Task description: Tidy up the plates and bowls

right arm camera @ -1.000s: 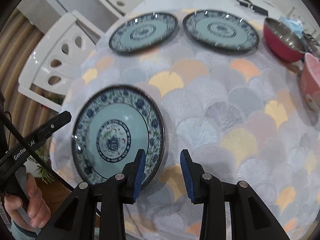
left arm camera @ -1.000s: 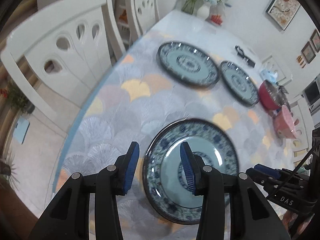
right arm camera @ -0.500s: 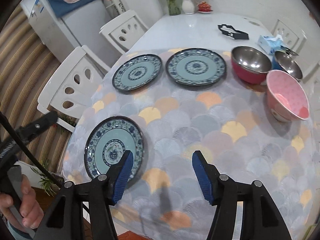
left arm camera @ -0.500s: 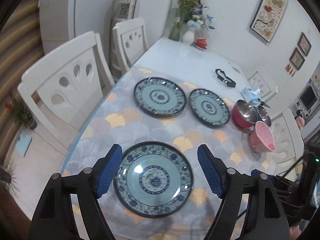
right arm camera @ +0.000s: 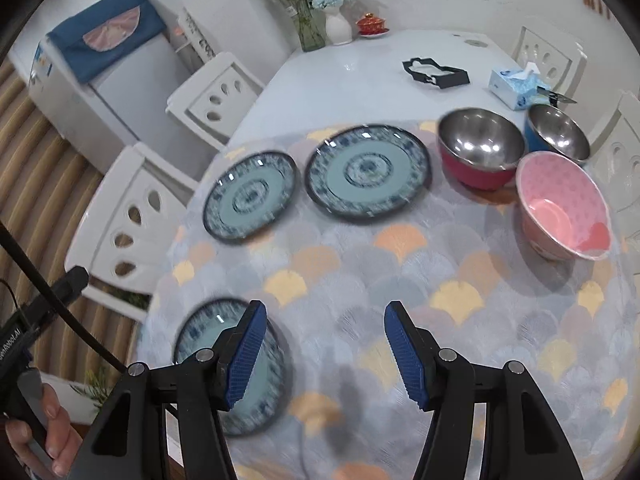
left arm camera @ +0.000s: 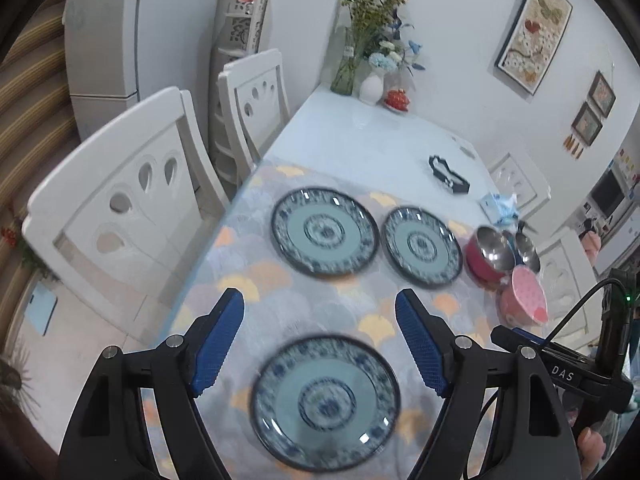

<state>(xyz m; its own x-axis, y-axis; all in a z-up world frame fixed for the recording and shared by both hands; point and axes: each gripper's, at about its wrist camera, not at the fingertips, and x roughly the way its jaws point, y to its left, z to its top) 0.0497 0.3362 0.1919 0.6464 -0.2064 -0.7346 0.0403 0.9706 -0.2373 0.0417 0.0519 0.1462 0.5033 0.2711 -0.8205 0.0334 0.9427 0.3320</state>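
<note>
Three blue-patterned plates lie on the scalloped tablecloth. The near plate (left arm camera: 326, 402) (right arm camera: 196, 334) lies flat below my left gripper (left arm camera: 320, 300), which is open and empty above it. Two more plates (left arm camera: 325, 232) (left arm camera: 422, 246) lie side by side farther back. My right gripper (right arm camera: 325, 312) is open over bare cloth, and its left finger hides part of the near plate. At the right stand a red steel bowl (right arm camera: 478, 148), a blue steel bowl (right arm camera: 558, 132) and a pink bowl (right arm camera: 564, 208), close together.
White chairs (left arm camera: 120, 200) line the table's left edge. A black tray (right arm camera: 436, 74), a tissue box (right arm camera: 514, 86) and a vase of flowers (left arm camera: 372, 84) stand on the far white end. A hand (right arm camera: 44, 440) holds the other gripper at lower left.
Both grippers opened wide and rose away from the near plate, which stays flat on the cloth. More of the table and room is in view.
</note>
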